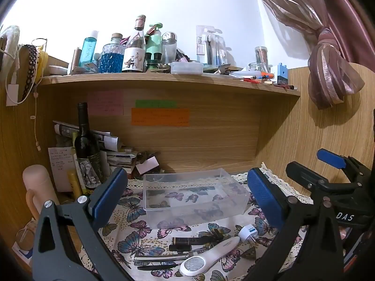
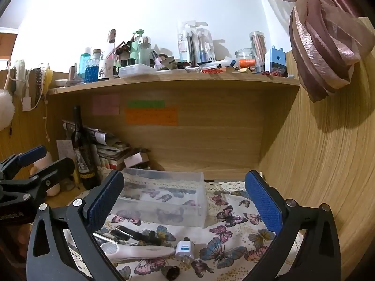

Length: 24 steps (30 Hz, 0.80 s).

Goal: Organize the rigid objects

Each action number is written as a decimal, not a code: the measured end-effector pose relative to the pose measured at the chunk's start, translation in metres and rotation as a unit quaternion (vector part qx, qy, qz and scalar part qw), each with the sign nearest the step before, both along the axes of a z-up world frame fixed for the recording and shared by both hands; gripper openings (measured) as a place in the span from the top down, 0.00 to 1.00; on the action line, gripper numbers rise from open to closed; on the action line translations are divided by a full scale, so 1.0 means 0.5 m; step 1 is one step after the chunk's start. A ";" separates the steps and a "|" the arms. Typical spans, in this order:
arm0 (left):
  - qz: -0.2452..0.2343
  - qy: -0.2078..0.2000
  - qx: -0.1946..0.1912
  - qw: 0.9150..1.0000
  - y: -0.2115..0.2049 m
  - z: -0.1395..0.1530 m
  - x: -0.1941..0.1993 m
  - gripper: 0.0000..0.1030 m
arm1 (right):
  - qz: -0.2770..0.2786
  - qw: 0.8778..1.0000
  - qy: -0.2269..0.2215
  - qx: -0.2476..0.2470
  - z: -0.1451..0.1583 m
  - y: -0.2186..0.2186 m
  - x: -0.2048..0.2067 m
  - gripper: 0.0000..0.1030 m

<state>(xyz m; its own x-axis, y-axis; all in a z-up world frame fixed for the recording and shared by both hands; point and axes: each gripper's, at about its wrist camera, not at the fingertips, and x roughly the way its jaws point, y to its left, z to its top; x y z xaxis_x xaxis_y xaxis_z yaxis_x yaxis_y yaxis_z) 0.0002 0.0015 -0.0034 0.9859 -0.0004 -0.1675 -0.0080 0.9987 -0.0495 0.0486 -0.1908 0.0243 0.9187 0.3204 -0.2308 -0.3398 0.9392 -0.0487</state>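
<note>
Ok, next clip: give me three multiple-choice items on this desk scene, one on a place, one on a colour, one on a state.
1. Where does the clear plastic bin sit?
A. on the upper shelf
B. on the butterfly cloth
C. on the floor

2. What colour are the pads of each hand-held gripper?
A. blue
B. red
C. yellow

3. What is in the bin?
A. the white plug adapter
B. a bottle
C. nothing visible

Answers: 1 B, the bin stands on the cloth under the shelf. 2 A, the left hand-held gripper and right hand-held gripper both show blue pads. 3 C, the cloth pattern shows through it; the white plug adapter lies outside.
</note>
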 end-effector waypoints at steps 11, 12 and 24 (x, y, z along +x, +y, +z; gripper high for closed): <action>0.003 0.000 0.001 1.000 -0.006 0.000 0.001 0.00 | 0.004 1.000 -0.003 0.008 0.001 0.001 -0.001 0.00; 0.003 0.000 0.002 1.000 -0.008 0.000 0.001 0.00 | 0.004 1.000 -0.004 0.008 0.001 0.001 -0.002 0.00; 0.001 0.000 0.000 1.000 -0.005 0.001 -0.001 0.00 | 0.006 1.000 -0.009 0.009 0.002 0.001 -0.007 0.00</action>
